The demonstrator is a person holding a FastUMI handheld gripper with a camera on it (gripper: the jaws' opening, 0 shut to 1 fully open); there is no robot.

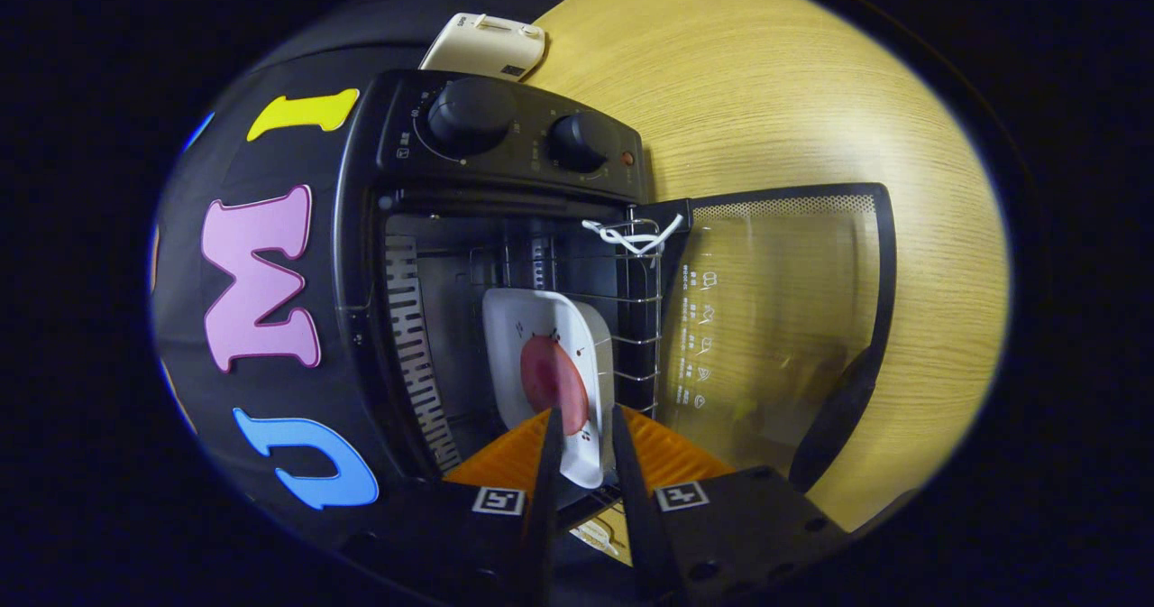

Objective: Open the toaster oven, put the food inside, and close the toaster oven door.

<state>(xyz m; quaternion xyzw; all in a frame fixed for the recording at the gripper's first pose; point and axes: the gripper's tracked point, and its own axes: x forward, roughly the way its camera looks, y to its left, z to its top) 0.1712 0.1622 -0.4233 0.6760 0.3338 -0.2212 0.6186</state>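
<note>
While your gripper pinches the dish rim, read these lines:

Food: a round reddish slice lying on a white square dish, already inside the open toaster oven, on its wire rack.
Handling: you should judge the dish rigid, glossy, likely slippery and breakable; the slice may slide if you tilt it.
Hold: the near rim, where your fingers sit now, narrowly apart with the edge between them.
Door: the glass door is swung fully open over the wooden tabletop; take its dark handle.
Beyond: a cream-coloured device behind the oven.
</note>
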